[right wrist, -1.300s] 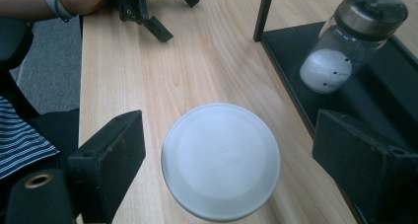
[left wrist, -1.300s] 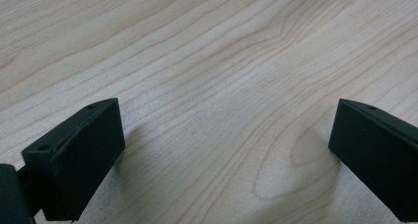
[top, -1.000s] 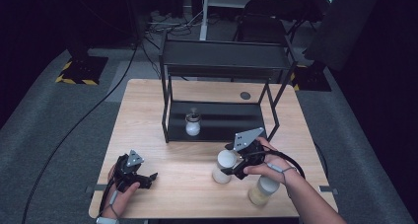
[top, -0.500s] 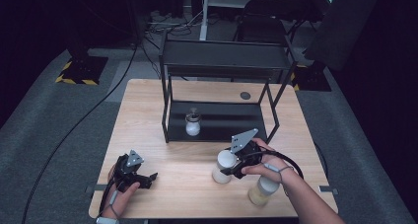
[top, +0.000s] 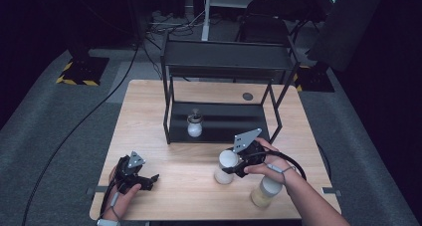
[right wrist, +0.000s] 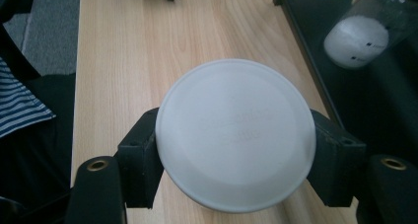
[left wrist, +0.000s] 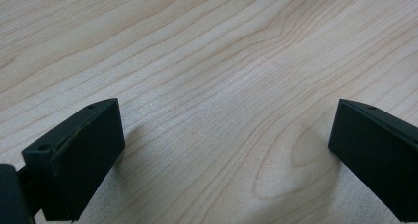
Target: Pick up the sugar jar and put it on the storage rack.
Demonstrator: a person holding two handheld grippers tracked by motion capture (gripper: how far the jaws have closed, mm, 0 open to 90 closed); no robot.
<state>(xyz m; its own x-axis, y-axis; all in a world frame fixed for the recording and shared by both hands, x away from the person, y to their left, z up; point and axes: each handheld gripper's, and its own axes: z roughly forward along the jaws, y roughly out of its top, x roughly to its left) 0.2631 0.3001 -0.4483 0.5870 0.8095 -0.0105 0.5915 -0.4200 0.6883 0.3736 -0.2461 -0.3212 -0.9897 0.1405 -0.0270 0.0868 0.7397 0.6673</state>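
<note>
1. White-lidded jar (top: pixel 226 167) stands on the wooden table (top: pixel 149 106), directly between the jaws of the right gripper (top: pixel 239 162); in the right gripper view the round lid (right wrist: pixel 235 133) sits between the two black jaws, each of which presses its rim from one side, so this claw is clamped on the jar at lid height.
2. Just behind that claw, on the person's side, a second jar (top: pixel 265 190) with pale yellowish contents stands under the right forearm. A backward or downward swing of the wrist could likely knock it over or push it toward the table edge.
3. Ahead of the claw stands a black two-tier rack (top: pixel 226 61), with a small glass bottle (top: pixel 194 125) of white powder on its lower shelf. If the jar is carried forward too low, I judge it could strike the shelf lip or a rack leg and twist out of the grip.
4. The hold is on a smooth, round lid only. Should the lid be loose, a lift could leave the body behind or spill it; a slick rim could also slide between the jaws if the claw tilts.
5. The left gripper (top: pixel 134 173) lies well to the left of the clamped jar, low over bare wood; its jaws stand wide apart with nothing between them, so it offers no support if the jar slips.
</note>
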